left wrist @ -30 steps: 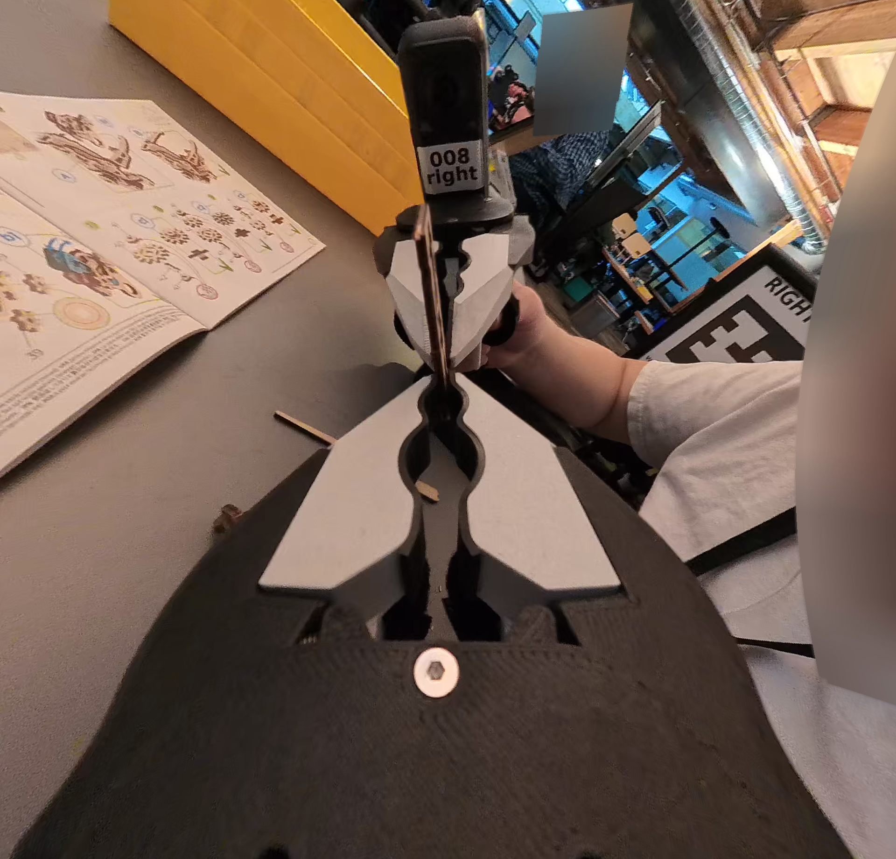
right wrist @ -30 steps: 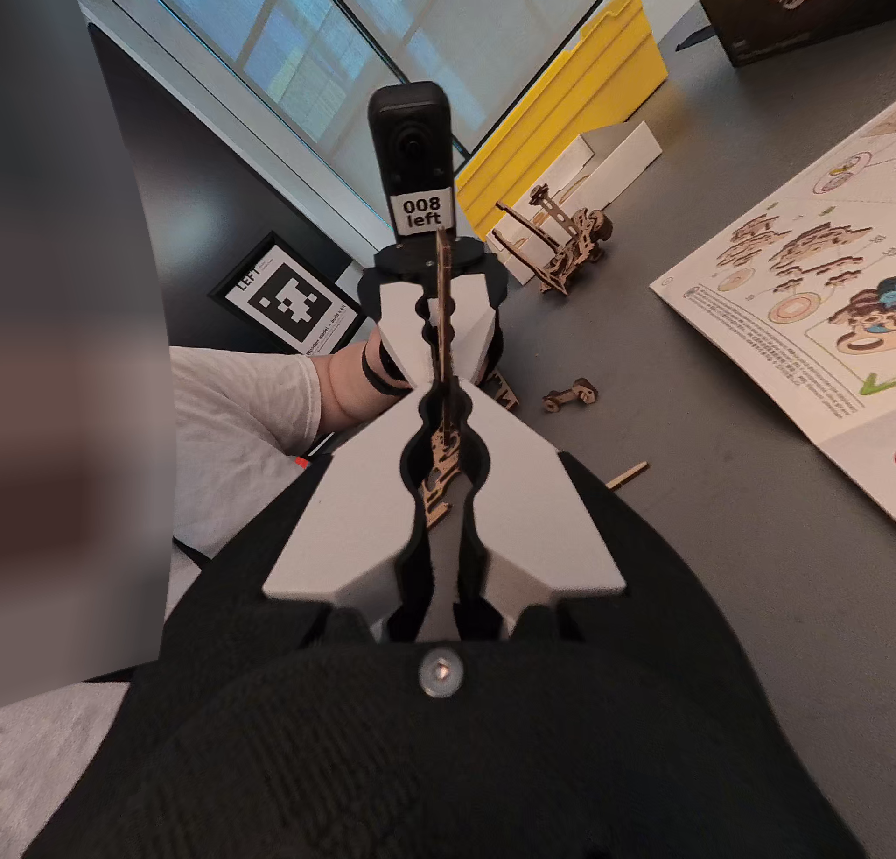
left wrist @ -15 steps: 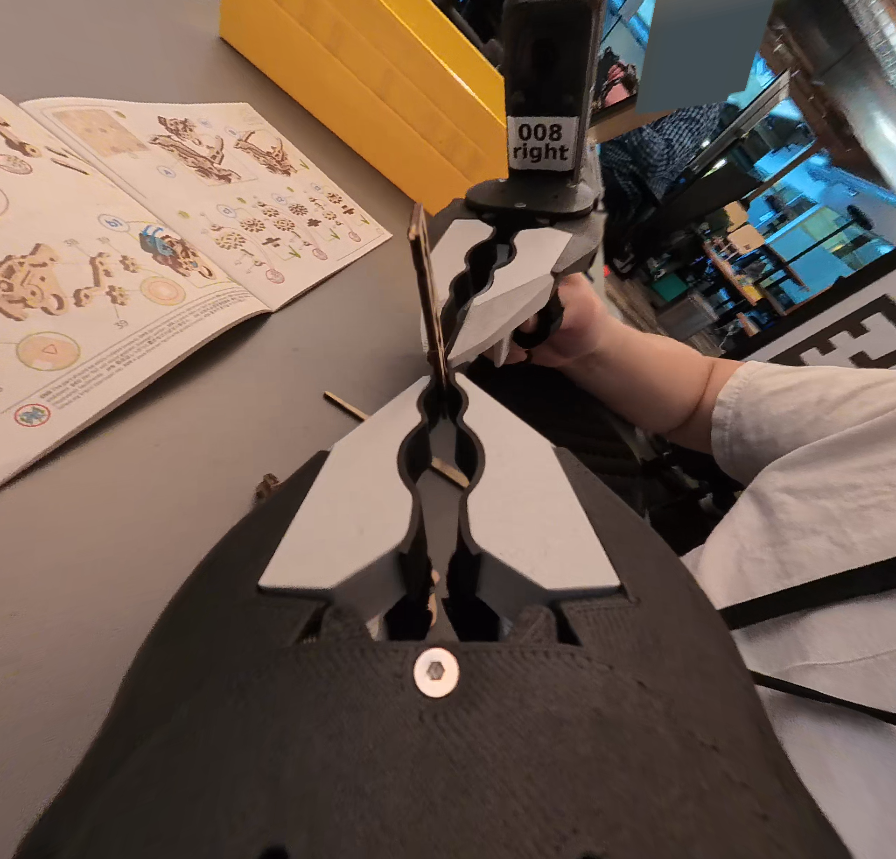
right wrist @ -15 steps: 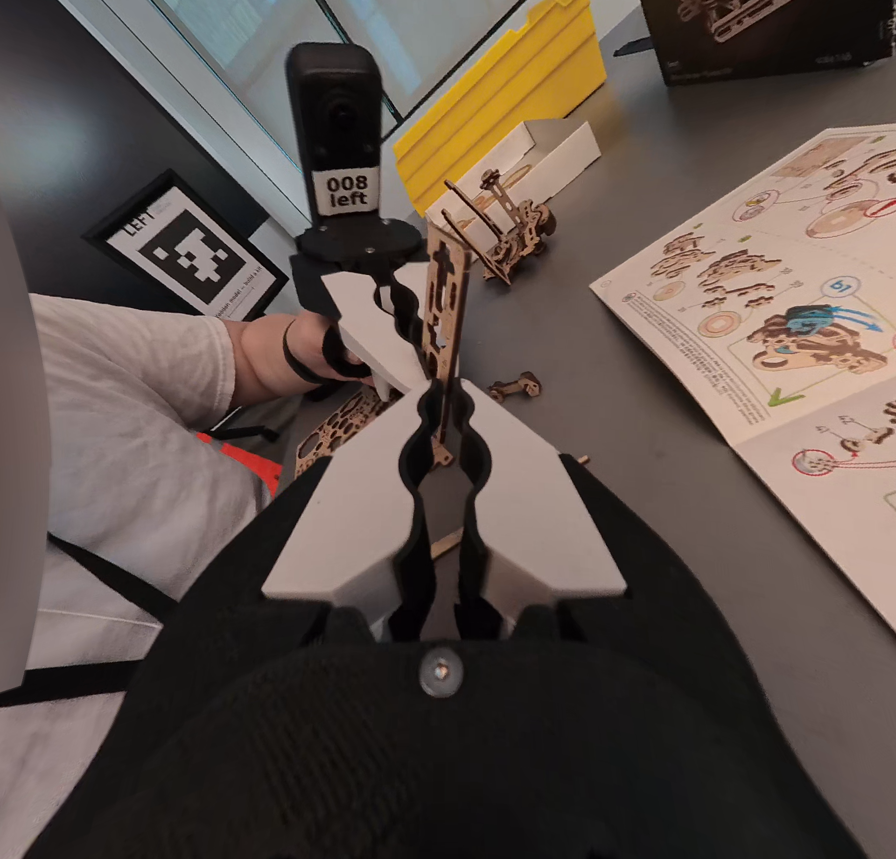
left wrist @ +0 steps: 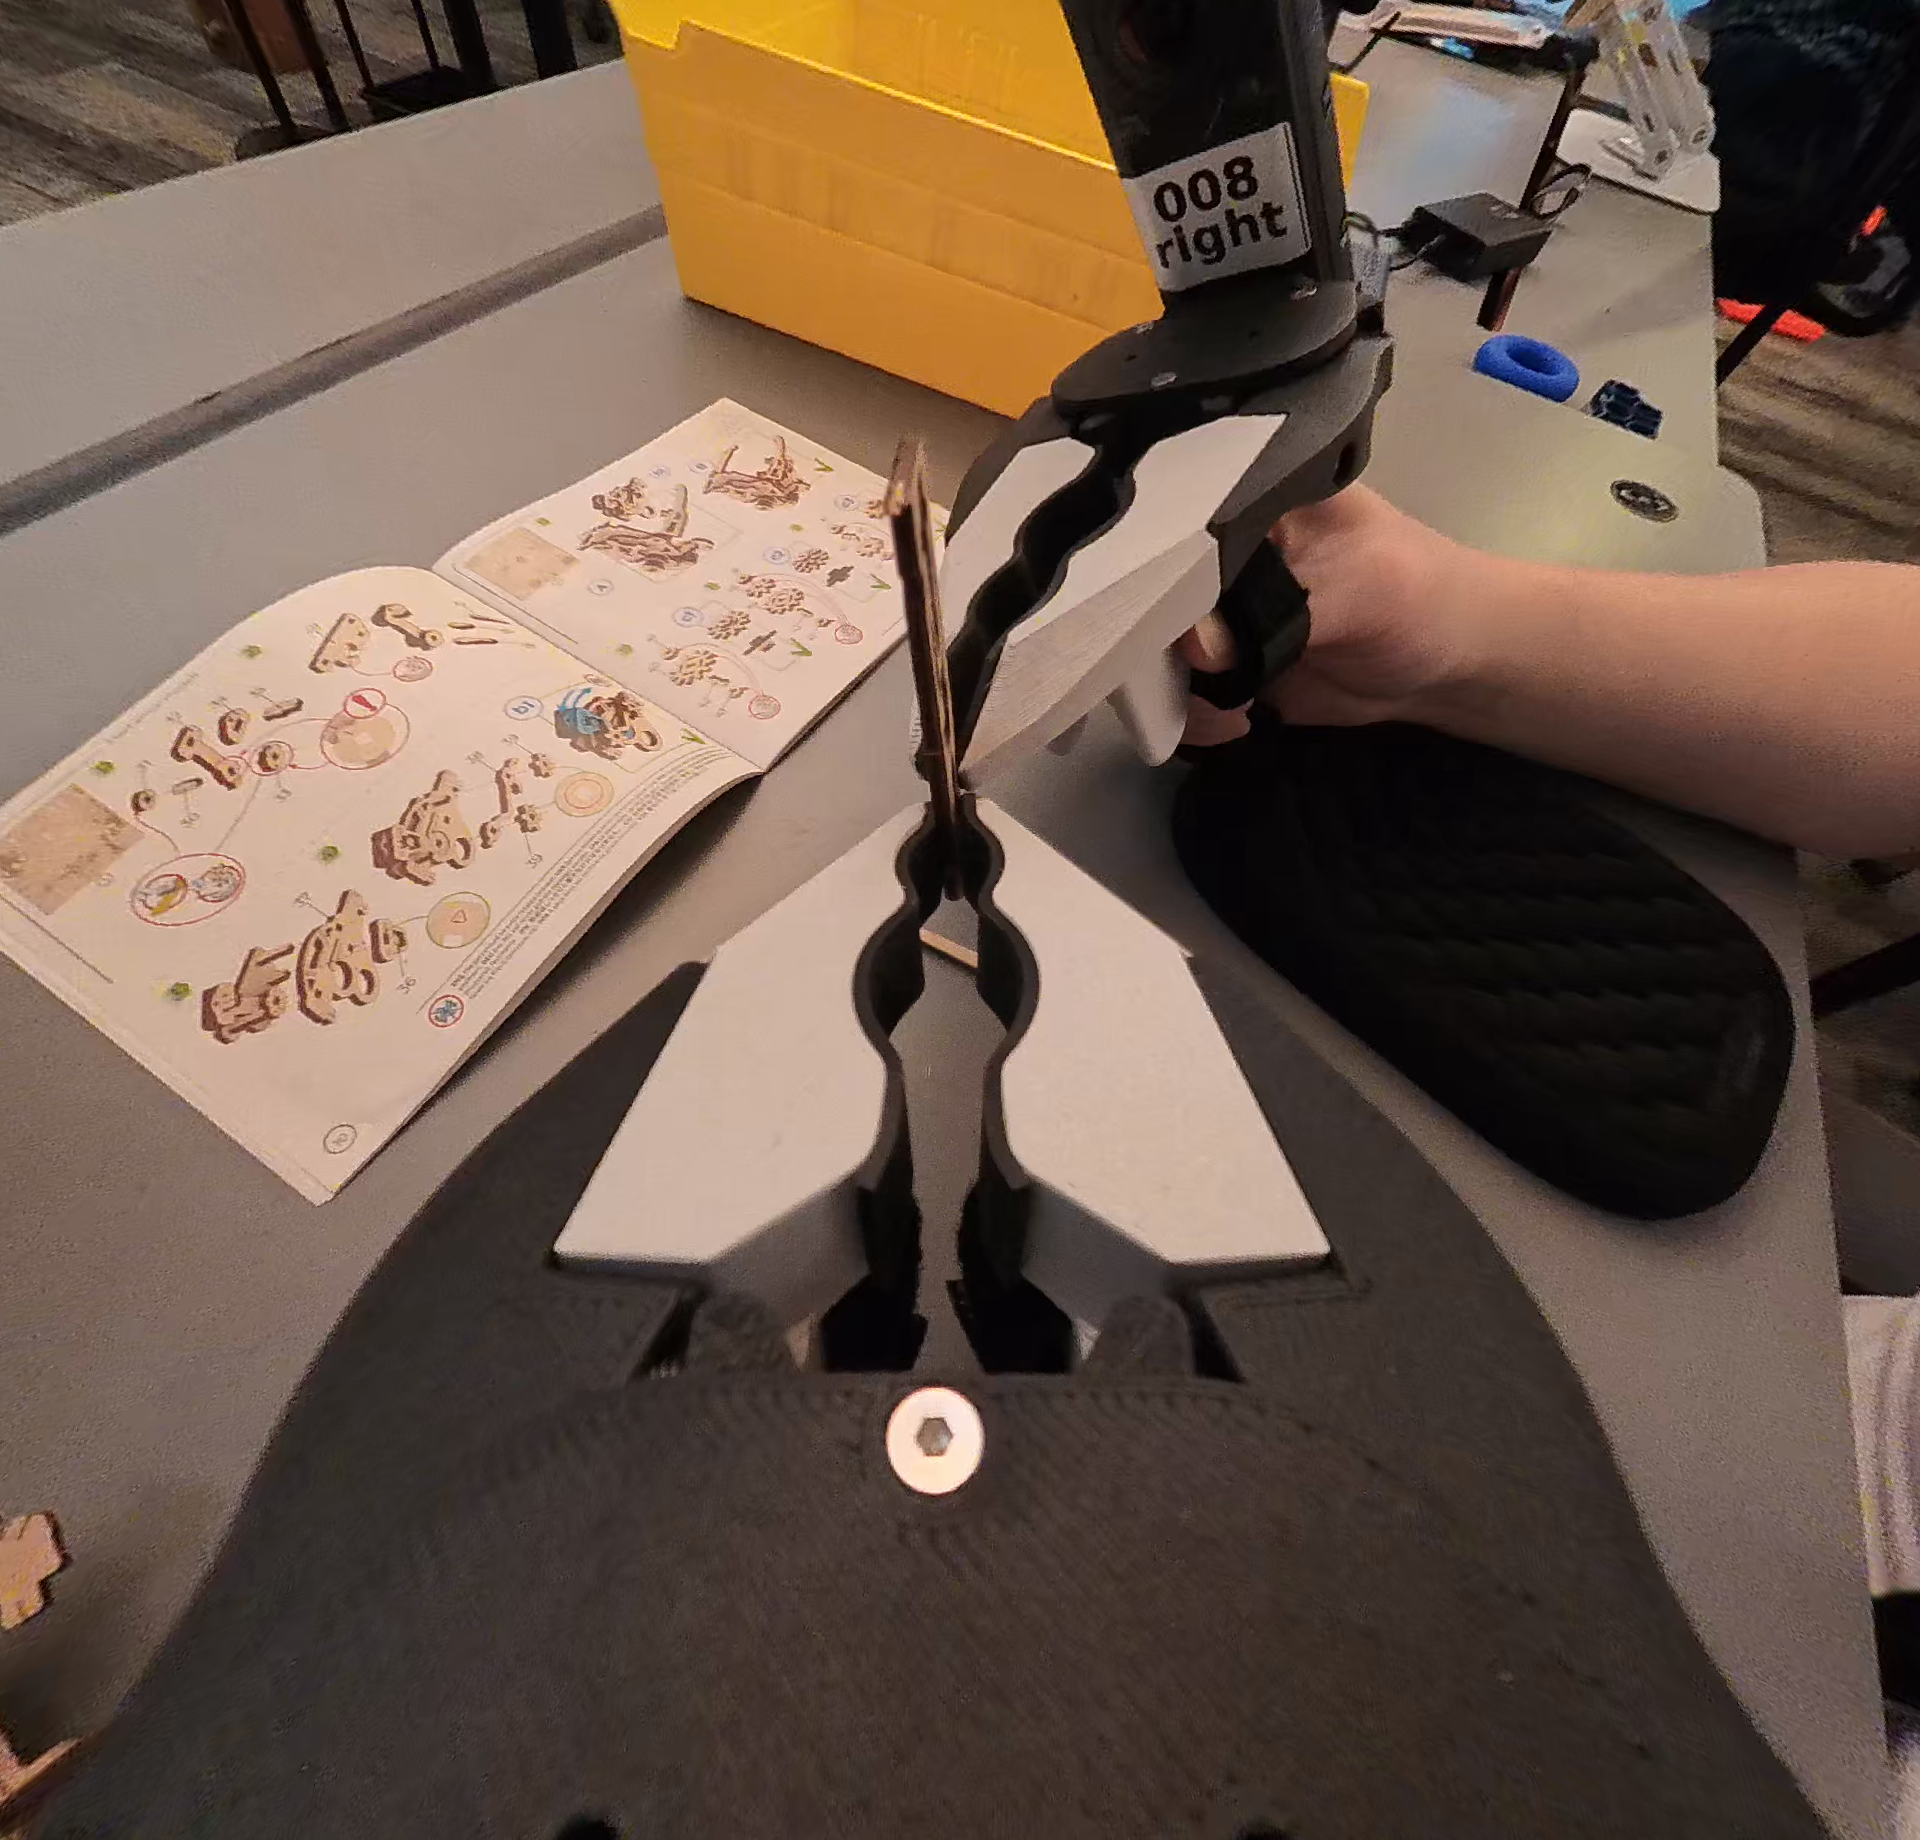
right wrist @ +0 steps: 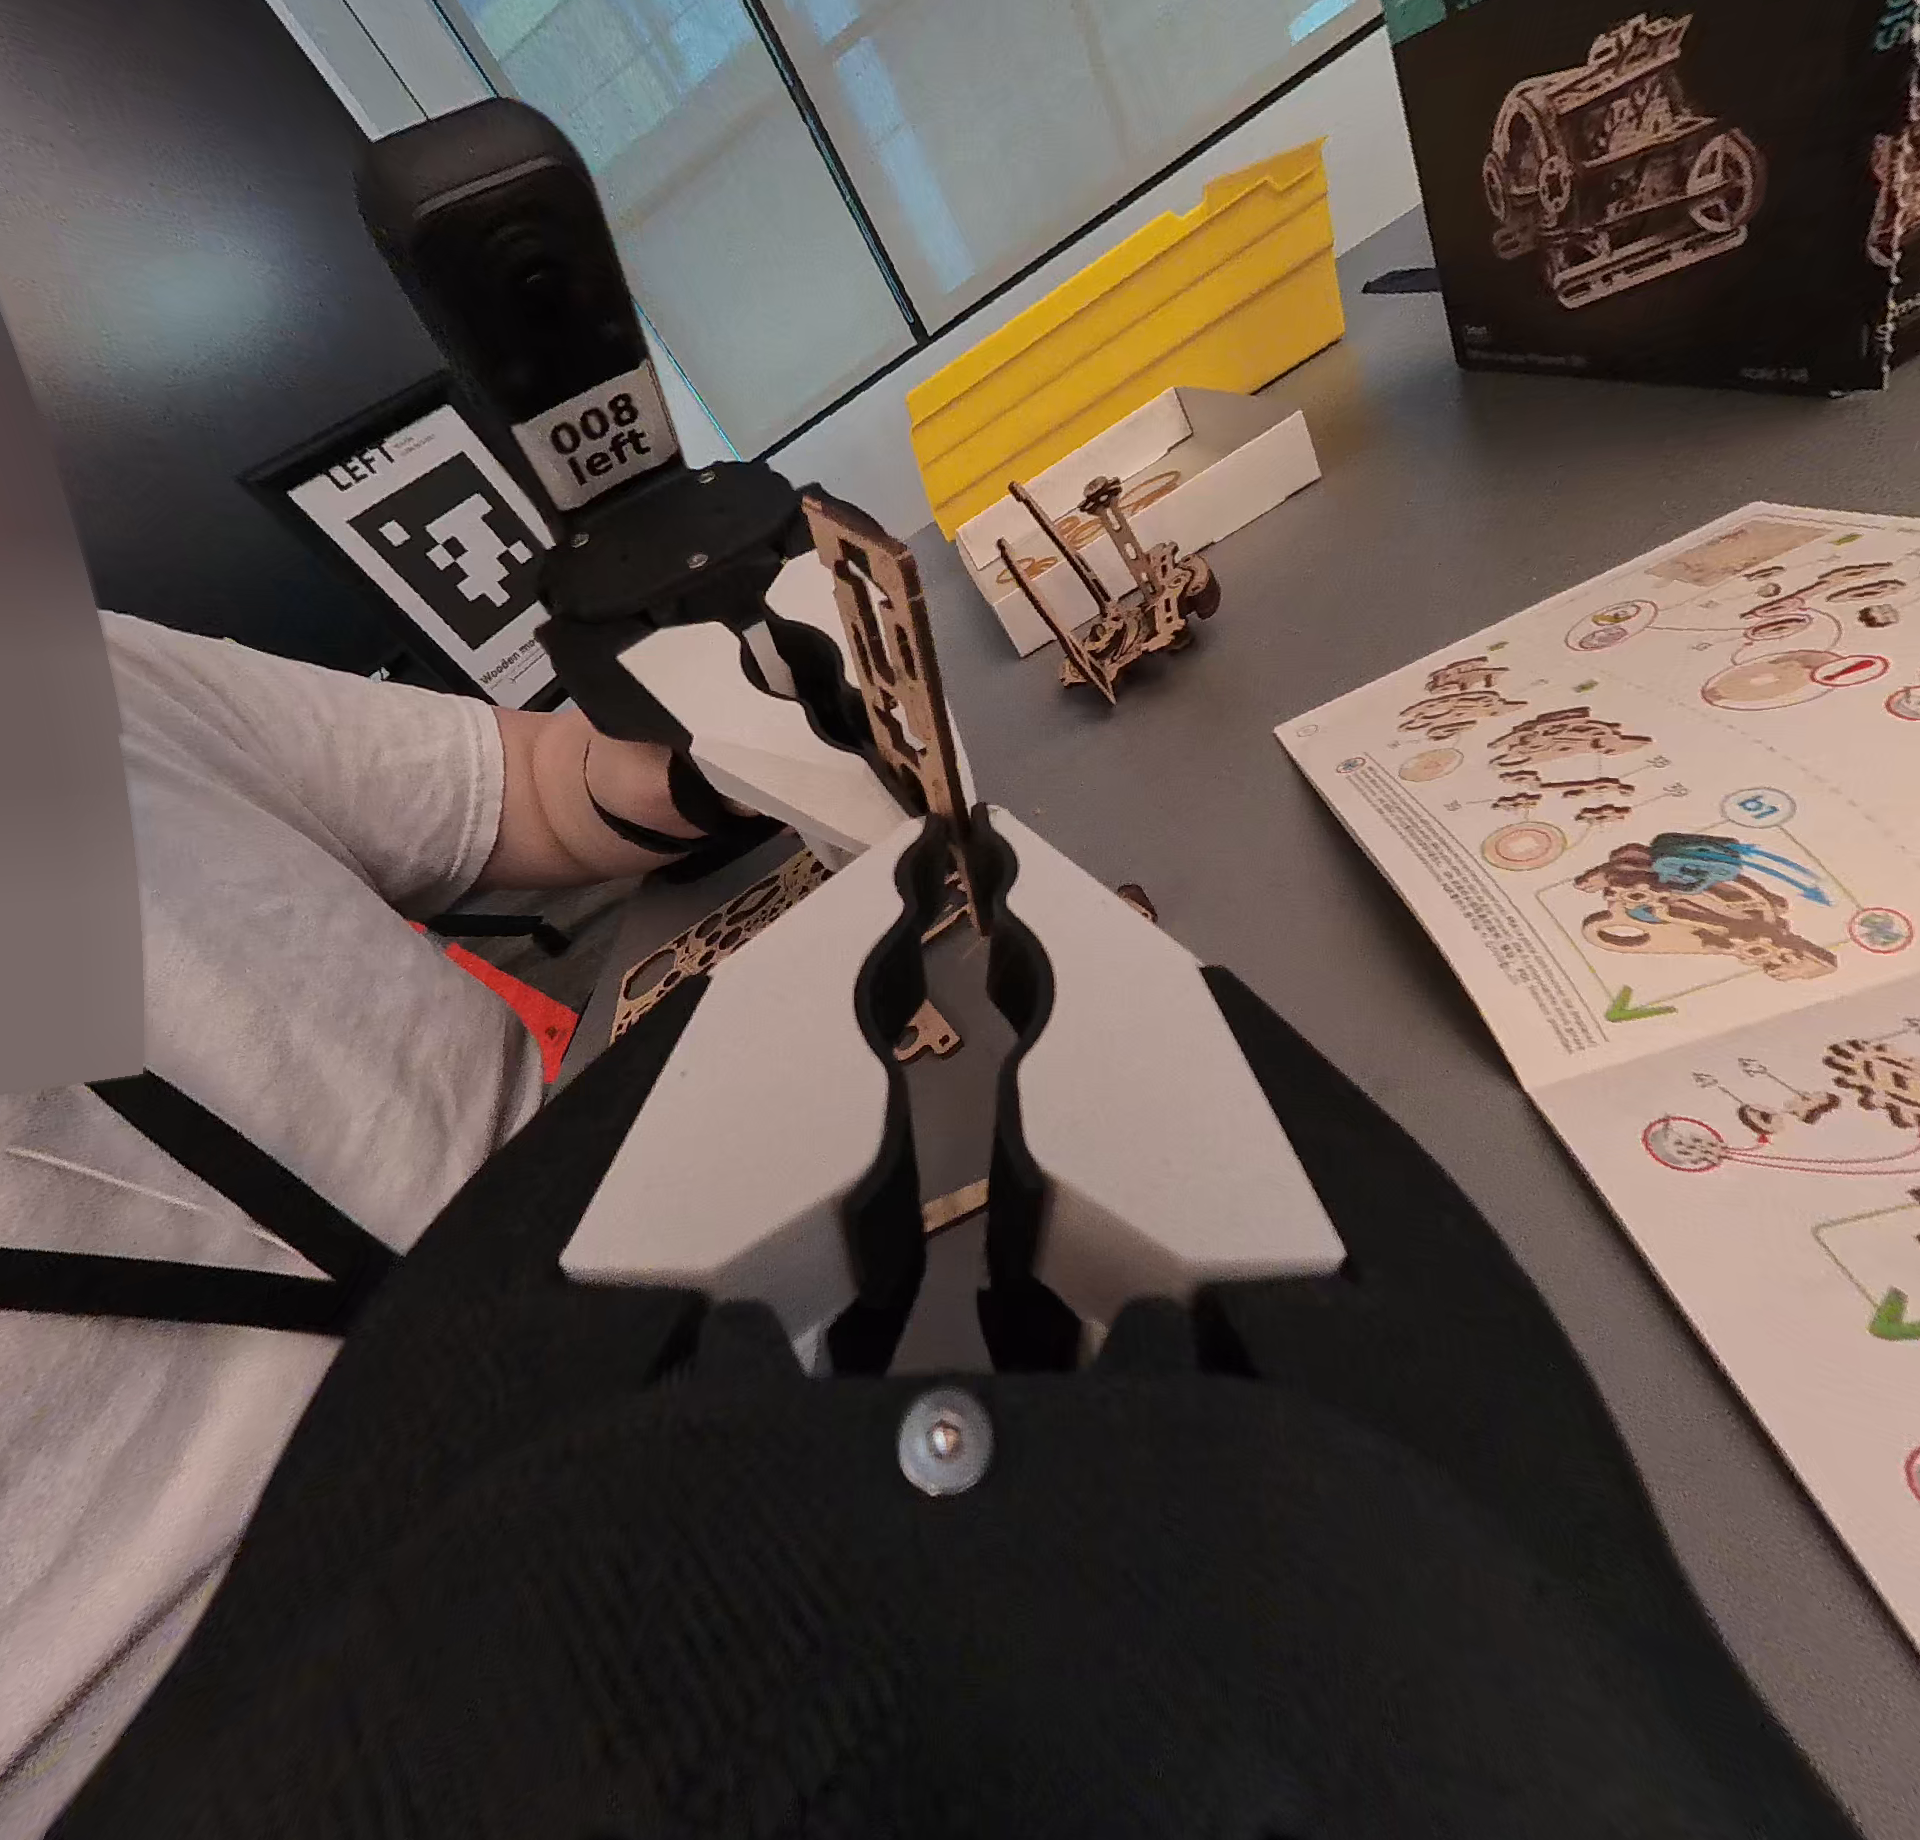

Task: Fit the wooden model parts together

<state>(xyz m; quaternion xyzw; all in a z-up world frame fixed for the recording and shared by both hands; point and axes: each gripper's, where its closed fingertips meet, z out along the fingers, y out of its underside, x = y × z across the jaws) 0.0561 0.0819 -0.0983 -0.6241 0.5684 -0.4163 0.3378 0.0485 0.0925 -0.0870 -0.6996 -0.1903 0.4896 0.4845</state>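
The left claw point(left wrist: 948, 834) is pinched shut on the lower edge of a thin wooden sheet point(left wrist: 925, 637), a flat laser-cut panel that stands upright and edge-on in the left wrist view, rising toward 12 o'clock from the fingertips. In the right wrist view the same wooden sheet point(right wrist: 888, 668) shows its face, pierced with slots and cut-outs, tilted slightly toward 11 o'clock. The right claw point(right wrist: 956, 845) has its tips drawn close around the bottom corner of the sheet; whether they actually clamp it cannot be told for certain, though the sheet's edge runs down between them. The two claws meet nose to nose over the grey desk point(left wrist: 343, 315), the right one coming in from 2 o'clock in the left wrist view, held by a bare hand point(left wrist: 1361, 616).

An open instruction booklet point(left wrist: 416, 772) lies flat at 10 o'clock of the left claw, and behind it at 12 o'clock stands a yellow bin point(left wrist: 894, 180). In the right wrist view a partly built wooden model point(right wrist: 1122, 606) stands on the desk at 1 o'clock, just in front of a shallow white box point(right wrist: 1236, 450). A dark kit box point(right wrist: 1662, 149) stands at the upper right. A punched-out wooden fret point(right wrist: 707, 938) lies flat at 9 o'clock under the claws, and a small loose wooden piece point(right wrist: 930, 1037) lies between the right claw's fingers.
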